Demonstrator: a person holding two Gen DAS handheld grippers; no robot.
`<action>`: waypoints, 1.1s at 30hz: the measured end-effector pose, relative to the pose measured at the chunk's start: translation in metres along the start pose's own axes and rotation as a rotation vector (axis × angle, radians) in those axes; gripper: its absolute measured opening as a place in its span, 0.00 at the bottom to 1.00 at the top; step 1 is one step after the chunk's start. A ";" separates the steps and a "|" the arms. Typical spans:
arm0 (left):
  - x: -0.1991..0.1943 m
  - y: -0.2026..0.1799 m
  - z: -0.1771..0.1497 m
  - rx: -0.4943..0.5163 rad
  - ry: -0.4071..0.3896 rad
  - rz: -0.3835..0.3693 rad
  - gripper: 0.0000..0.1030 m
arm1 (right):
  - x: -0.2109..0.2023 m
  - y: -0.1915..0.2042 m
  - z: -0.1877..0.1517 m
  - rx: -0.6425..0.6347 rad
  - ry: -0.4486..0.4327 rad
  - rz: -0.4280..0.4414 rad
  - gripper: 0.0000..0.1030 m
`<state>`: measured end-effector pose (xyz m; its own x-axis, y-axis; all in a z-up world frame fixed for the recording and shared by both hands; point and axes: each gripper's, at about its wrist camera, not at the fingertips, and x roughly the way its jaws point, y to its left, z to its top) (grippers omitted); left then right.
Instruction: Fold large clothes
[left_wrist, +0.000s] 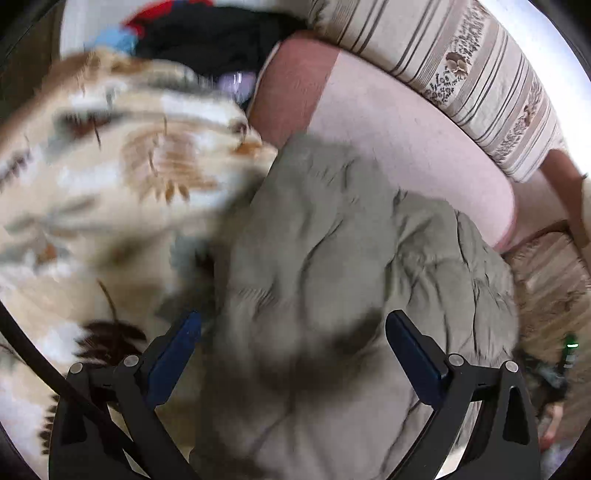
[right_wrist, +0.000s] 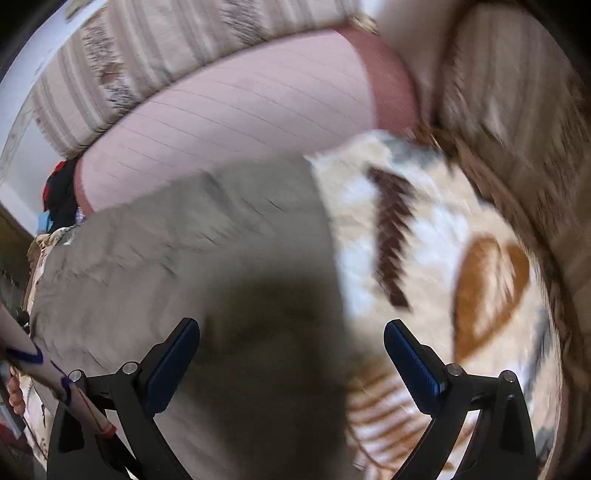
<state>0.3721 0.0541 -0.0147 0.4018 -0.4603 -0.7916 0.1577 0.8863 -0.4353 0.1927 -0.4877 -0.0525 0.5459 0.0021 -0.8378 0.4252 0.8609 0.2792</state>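
A wrinkled grey-green garment (left_wrist: 332, 240) lies spread on a leaf-patterned blanket. My left gripper (left_wrist: 293, 343) hovers above its middle, jaws wide apart, nothing between the blue pads (left_wrist: 177, 354). In the right wrist view the same garment (right_wrist: 184, 258) fills the left half, and its right edge runs down the centre. My right gripper (right_wrist: 291, 347) hangs open over that edge, with cloth under the left pad and blanket under the right one. Both views are smeared by motion.
The cream blanket (left_wrist: 110, 166) with brown and orange leaves (right_wrist: 491, 288) covers the seat. A pink cushion (left_wrist: 406, 140) and a striped pillow (left_wrist: 461, 74) lie behind the garment. Dark and red clothes (left_wrist: 207, 33) are piled at the far end.
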 end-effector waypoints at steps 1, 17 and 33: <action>0.008 0.007 -0.004 0.001 0.036 -0.054 0.97 | 0.005 -0.008 -0.006 0.017 0.021 0.021 0.99; 0.015 -0.031 -0.015 0.059 0.127 -0.220 0.71 | 0.047 -0.012 0.004 0.204 0.160 0.515 0.42; -0.009 -0.020 -0.030 -0.022 0.085 -0.044 0.80 | 0.014 -0.018 -0.006 0.207 0.075 0.245 0.78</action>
<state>0.3386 0.0386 -0.0117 0.3163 -0.5026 -0.8046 0.1533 0.8641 -0.4795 0.1885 -0.5002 -0.0714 0.5988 0.2400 -0.7641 0.4300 0.7086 0.5595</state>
